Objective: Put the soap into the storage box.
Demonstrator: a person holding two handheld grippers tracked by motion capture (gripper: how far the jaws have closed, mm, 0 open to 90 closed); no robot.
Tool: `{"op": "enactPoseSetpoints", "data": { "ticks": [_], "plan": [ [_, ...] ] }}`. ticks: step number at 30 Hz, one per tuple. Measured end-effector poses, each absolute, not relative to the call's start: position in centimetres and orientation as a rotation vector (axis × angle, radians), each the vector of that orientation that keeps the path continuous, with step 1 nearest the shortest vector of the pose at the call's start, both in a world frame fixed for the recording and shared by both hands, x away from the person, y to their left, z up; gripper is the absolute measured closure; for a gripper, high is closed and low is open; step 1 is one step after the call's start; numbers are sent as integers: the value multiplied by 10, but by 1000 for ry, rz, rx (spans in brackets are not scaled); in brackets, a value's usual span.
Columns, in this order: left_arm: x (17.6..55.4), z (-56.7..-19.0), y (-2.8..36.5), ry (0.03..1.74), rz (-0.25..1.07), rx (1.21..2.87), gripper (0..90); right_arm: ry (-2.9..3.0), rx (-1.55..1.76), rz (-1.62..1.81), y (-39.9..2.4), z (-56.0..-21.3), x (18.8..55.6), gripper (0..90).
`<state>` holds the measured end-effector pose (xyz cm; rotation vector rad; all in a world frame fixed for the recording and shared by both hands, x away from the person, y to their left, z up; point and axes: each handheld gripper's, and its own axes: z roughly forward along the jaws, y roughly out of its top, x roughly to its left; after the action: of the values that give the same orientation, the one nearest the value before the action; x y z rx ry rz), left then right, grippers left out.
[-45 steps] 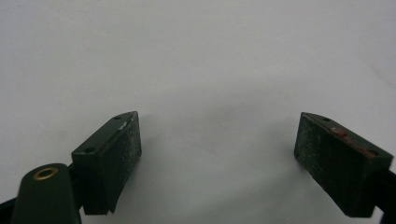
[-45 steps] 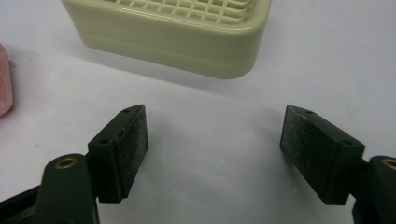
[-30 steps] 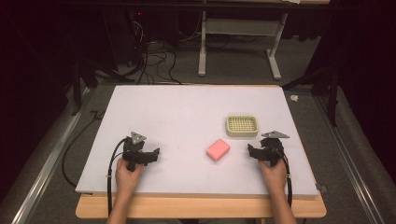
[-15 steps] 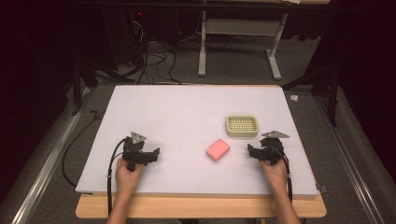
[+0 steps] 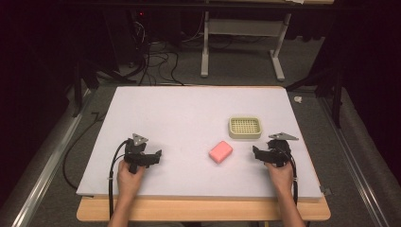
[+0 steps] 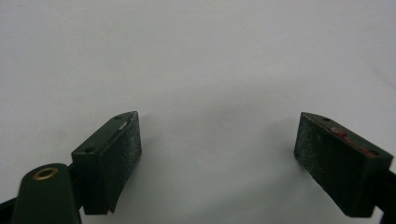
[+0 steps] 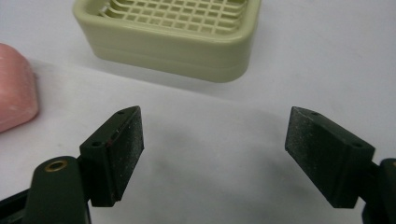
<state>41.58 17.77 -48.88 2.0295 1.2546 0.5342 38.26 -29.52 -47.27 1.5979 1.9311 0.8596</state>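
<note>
Pink soap bar (image 5: 221, 152): rounded rectangle, lying flat on white bench (image 5: 165, 113), turned diagonal, approx mid-bench toward near side; untouched, nothing on it; in right gripper view its rounded edge (image 7: 14, 95) shows at far left. Soap dish (image 5: 245, 127): pale yellow-green, rounded rectangular w/ grid-slat top, upright, empty; sits just beyond & to right of the bar, near but not touching; in right gripper view (image 7: 173, 35) it lies straight ahead.

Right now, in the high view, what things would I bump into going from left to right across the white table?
left gripper → pink soap → green soap dish → right gripper
</note>
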Motion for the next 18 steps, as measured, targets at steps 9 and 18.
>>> {"op": "enactPoseSetpoints", "data": {
  "ticks": [9,18],
  "plan": [
    [416,-489,178,1255,534,2029,154,1971,1519,925,-292,-462,370,198],
    [416,-489,178,1254,535,2029,154,2026,1437,1011,-281,-456,357,173]
  ]
}}
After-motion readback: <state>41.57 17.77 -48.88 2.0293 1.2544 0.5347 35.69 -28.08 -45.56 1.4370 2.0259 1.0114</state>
